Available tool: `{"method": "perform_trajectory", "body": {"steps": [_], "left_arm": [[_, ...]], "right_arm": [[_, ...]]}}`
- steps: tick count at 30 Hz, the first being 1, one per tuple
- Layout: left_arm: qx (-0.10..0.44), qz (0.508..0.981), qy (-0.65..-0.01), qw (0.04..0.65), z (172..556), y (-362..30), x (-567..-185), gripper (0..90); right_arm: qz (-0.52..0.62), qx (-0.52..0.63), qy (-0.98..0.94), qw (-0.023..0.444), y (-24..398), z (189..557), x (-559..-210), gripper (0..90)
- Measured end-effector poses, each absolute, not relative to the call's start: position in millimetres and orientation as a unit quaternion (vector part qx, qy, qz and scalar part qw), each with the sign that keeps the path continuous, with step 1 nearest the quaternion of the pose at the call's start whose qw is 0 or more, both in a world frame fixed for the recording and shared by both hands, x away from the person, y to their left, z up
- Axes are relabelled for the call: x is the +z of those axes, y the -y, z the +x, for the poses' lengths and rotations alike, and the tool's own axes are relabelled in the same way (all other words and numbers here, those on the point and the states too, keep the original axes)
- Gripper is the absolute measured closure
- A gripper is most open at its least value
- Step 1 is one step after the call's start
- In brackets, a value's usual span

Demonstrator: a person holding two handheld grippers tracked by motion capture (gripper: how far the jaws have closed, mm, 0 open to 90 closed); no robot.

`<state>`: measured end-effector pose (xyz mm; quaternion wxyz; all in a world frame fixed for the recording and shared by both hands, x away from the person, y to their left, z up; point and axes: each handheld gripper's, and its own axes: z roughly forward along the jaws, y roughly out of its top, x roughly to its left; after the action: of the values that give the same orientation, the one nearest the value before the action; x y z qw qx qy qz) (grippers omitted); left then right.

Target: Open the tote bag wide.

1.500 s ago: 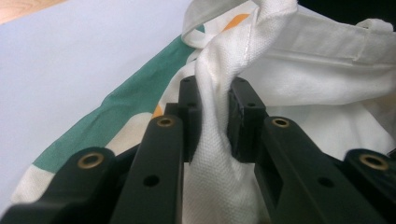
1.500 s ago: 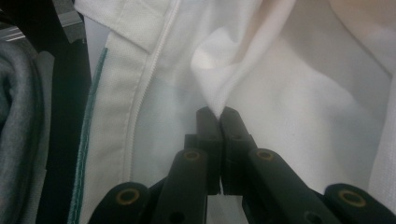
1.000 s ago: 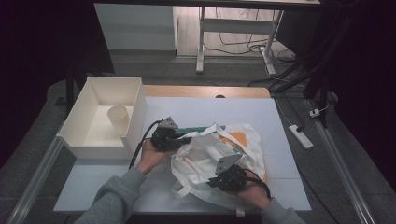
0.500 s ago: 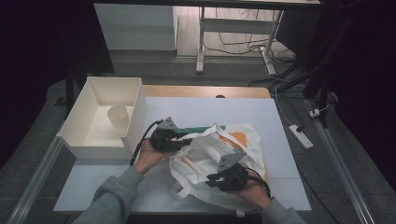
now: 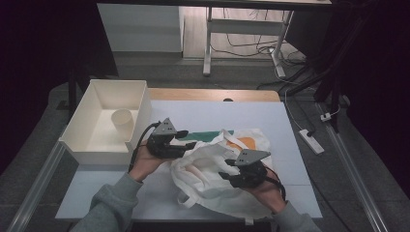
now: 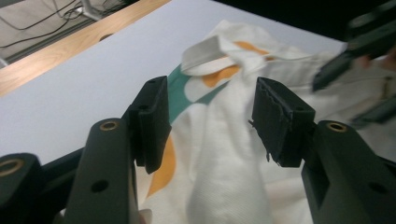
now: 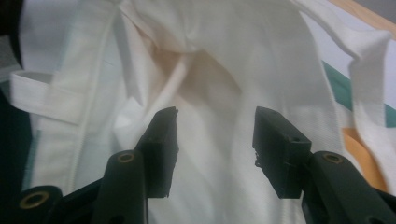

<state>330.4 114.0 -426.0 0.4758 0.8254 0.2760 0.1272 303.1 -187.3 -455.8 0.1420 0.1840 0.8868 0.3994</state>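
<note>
I see a crumpled white cloth bag [image 5: 217,166] with green and orange print lying on the near middle of the table [image 5: 251,113], between my two grippers. My left gripper [image 5: 186,138] sits at the bag's left edge, jaws wide apart with cloth between them but nothing clamped; my right gripper [image 5: 226,171] rests over the bag's near right part, jaws likewise spread and empty. A white bin [image 5: 138,111] holding a paper cup [image 5: 122,123] stands at the far left.
</note>
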Motion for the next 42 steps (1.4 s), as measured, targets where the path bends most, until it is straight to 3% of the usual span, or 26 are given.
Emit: {"method": "perform_trajectory", "body": {"steps": [6, 20, 27, 31, 35, 42], "left_arm": [[0.088, 0.857, -0.226, 0.455, 316, -99, -423, 46.1], [0.057, 0.890, -0.177, 0.417, 306, -62, -440, 45.5], [0.055, 0.891, -0.177, 0.414, 306, -60, -443, 45.4], [0.055, 0.893, -0.174, 0.412, 305, -59, -443, 45.7], [0.053, 0.894, -0.169, 0.412, 302, -56, -442, 46.4], [0.047, 0.901, -0.143, 0.406, 295, -42, -441, 46.2]], "right_arm": [[0.201, 0.360, -0.896, 0.164, 182, 313, -468, 45.4], [0.177, 0.270, -0.924, 0.204, 168, 333, -498, 47.4], [0.165, 0.248, -0.925, 0.234, 167, 336, -505, 57.1], [0.162, 0.237, -0.928, 0.238, 166, 336, -506, 68.5], [0.172, 0.251, -0.927, 0.220, 169, 340, -503, 87.0], [0.177, 0.273, -0.920, 0.220, 172, 343, -492, 89.2]]}}
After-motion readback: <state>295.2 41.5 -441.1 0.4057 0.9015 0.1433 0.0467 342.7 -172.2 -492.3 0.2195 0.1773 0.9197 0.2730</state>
